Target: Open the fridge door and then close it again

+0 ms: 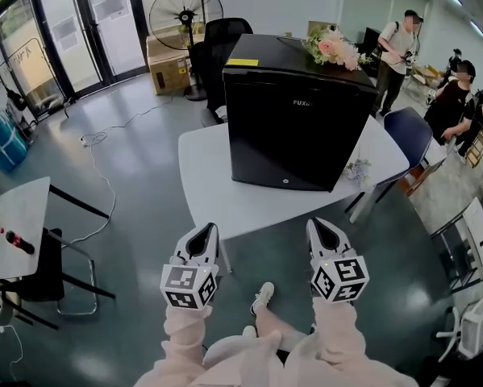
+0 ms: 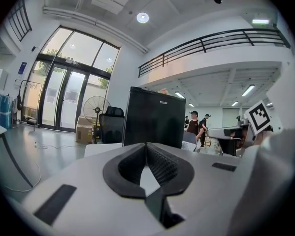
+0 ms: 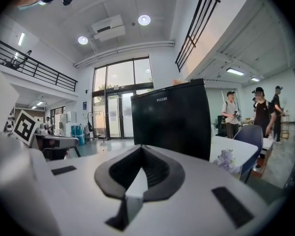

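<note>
A black mini fridge (image 1: 293,115) stands on a white table (image 1: 205,180), its door shut and facing me. It also fills the middle of the left gripper view as the fridge (image 2: 154,117) and of the right gripper view as the fridge (image 3: 174,117). My left gripper (image 1: 202,234) and right gripper (image 1: 322,228) hover side by side just off the table's near edge, well short of the door. Both are shut with nothing between the jaws, and both point roughly level at the fridge.
A flower bouquet (image 1: 334,47) lies on the fridge top and a small bunch (image 1: 358,170) on the table beside it. A blue chair (image 1: 410,135) and several people (image 1: 459,103) are at the right. Office chair (image 1: 221,43), fan (image 1: 185,10) and boxes stand behind; another table (image 1: 15,224) at left.
</note>
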The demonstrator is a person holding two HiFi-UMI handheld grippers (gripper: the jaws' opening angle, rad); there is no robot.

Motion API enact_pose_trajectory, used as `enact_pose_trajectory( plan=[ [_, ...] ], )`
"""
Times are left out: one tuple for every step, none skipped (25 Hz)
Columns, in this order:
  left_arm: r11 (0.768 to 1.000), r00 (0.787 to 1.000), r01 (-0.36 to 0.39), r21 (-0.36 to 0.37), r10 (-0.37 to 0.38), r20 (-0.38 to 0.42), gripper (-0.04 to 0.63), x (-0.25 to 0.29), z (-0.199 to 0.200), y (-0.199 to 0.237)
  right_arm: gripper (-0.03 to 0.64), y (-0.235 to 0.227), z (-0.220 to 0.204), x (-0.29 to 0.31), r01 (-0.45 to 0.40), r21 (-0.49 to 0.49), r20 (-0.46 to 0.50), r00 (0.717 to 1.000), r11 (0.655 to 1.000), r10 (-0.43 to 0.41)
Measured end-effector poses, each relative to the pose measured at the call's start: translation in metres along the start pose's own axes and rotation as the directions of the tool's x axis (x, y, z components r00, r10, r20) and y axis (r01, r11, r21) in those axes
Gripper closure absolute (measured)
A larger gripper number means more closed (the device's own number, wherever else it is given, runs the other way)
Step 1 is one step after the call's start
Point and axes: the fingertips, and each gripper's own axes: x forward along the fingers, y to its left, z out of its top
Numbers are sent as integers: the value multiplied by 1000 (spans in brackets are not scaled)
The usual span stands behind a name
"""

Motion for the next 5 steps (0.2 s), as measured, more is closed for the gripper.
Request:
enact_pose_trajectory(
  plan=[
    [1000, 1000, 1, -1, -1, -1, 583, 1, -1, 0, 609, 0, 0, 0, 0, -1, 0, 1000, 1000, 0],
    [1000, 1000, 1, -1, -1, -1, 583, 1, -2, 0, 609, 0, -1, 1, -1, -2, 0, 1000, 1000, 1],
    [1000, 1000, 0, -2, 0, -2, 583, 2, -2, 0, 609, 0, -2, 1, -2, -2, -1, 1000, 1000, 2],
    [1000, 1000, -1, -3, 1, -2, 583, 2, -3, 0, 609, 0, -3, 1, -2, -1, -1, 1000, 1000, 2],
    [1000, 1000, -2, -4, 1, -2, 583, 2, -4, 0, 609, 1, -4, 1, -3, 0, -2, 1000, 1000, 3]
  ],
)
